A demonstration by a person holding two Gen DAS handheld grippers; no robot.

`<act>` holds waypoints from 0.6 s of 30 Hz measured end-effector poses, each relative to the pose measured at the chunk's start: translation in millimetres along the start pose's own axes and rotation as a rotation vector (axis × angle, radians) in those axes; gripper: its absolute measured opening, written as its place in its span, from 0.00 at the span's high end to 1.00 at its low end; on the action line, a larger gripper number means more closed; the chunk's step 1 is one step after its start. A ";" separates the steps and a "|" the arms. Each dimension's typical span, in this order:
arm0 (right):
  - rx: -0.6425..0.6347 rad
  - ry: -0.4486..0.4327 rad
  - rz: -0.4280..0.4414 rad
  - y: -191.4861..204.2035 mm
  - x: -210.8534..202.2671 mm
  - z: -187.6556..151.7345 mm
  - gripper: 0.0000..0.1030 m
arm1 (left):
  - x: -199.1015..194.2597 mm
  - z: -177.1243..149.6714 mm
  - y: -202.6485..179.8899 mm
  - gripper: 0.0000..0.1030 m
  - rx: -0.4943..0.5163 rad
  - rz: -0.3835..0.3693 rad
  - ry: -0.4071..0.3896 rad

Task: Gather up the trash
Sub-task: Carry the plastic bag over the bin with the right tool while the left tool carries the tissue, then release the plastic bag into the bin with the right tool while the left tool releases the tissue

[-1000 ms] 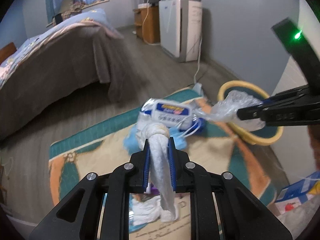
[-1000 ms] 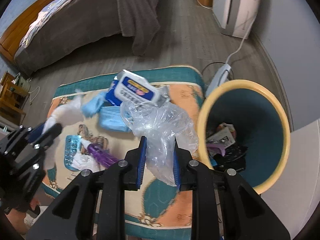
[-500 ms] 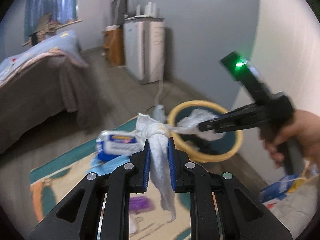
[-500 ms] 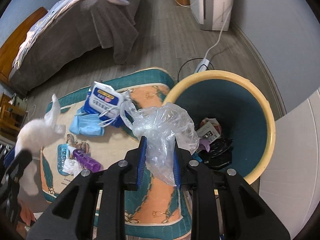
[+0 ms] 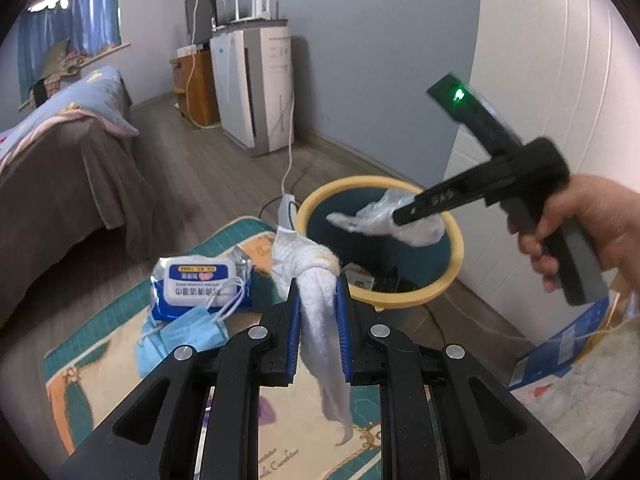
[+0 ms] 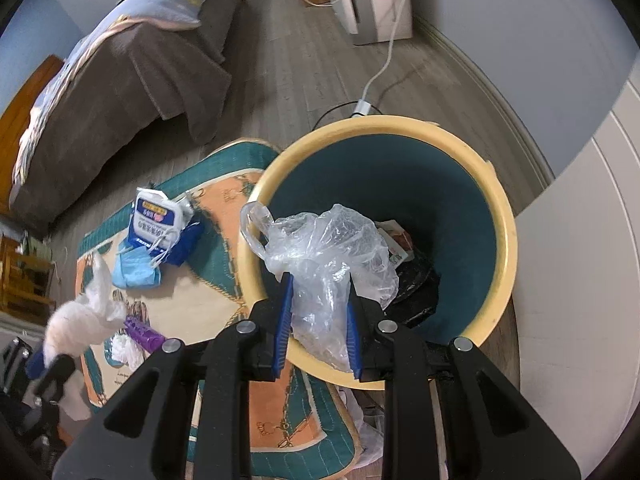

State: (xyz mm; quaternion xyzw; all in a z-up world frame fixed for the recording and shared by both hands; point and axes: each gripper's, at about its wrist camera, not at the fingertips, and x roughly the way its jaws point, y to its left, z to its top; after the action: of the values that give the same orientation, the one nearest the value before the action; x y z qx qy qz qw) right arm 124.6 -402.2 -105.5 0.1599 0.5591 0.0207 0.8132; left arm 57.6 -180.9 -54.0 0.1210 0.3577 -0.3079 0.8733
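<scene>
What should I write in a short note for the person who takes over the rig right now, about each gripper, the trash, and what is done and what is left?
Left gripper: shut on the white tissue wad, held over the rug just short of the bin.
Right gripper: shut on the clear plastic bag, held over the bin's opening, not yet dropped.
Done: some trash already lies in the bin's bottom.
Left: let go of the bag, then drop the tissue. On the rug remain the wipes pack, blue face mask, purple tube and a small white tissue beside it.
</scene>
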 end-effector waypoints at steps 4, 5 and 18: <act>0.017 -0.008 -0.003 -7.2 -0.8 0.1 0.78 | 18.4 1.2 -10.7 0.83 0.002 -0.007 0.041; 0.020 -0.008 -0.005 -9.5 -0.6 -0.1 0.78 | 23.9 0.7 -16.2 0.83 0.005 -0.015 0.051; 0.171 -0.052 -0.055 -51.5 0.4 1.9 0.78 | 74.7 10.5 -61.0 0.83 0.030 -0.079 0.119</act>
State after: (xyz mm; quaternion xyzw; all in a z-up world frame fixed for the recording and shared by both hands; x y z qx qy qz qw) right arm 119.0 -451.4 -119.8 0.2139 0.5416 -0.0534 0.8112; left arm 66.7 -266.8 -98.2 0.1380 0.4089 -0.3396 0.8357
